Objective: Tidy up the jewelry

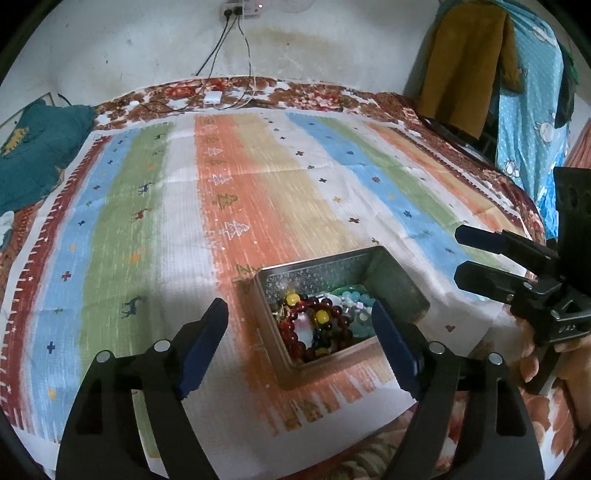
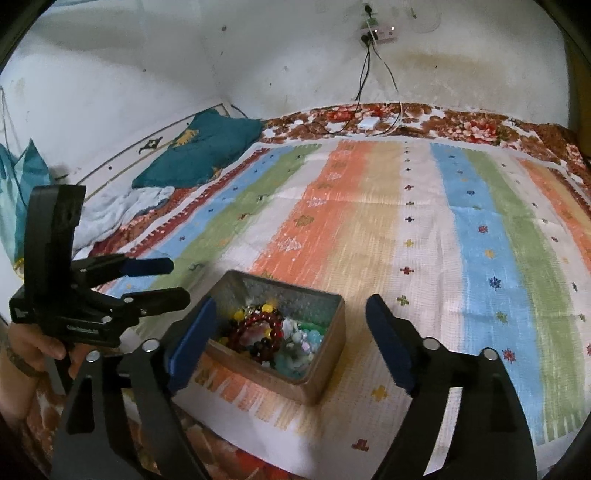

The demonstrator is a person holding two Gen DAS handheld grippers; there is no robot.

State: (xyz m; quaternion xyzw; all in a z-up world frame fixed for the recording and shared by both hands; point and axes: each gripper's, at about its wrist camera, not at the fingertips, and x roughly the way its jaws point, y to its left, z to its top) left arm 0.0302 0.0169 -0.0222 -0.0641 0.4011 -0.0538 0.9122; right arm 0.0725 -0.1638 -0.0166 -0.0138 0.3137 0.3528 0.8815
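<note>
An open metal tin (image 1: 400,282) (image 2: 255,290) sits on the striped cloth near its front edge. Inside lie a dark red bead bracelet (image 1: 286,328) (image 2: 260,321) with yellow beads, and pale turquoise beads (image 1: 360,299) (image 2: 312,338). My left gripper (image 1: 298,302) is open, with its blue pads either side of the tin's near left corner and nothing pressed between them. It shows from the side in the right wrist view (image 2: 178,280). My right gripper (image 2: 291,300) is open too, straddling the tin from the other side, and appears at the right edge (image 1: 460,254).
The striped cloth (image 1: 258,192) covers a floral bedspread (image 2: 461,125). A teal pillow (image 2: 199,147) and crumpled fabric lie at the far left. Cables run from a wall socket (image 2: 376,33) to a white charger (image 2: 367,122). Clothes (image 1: 469,66) hang at the right. A hand (image 2: 33,347) holds the left gripper.
</note>
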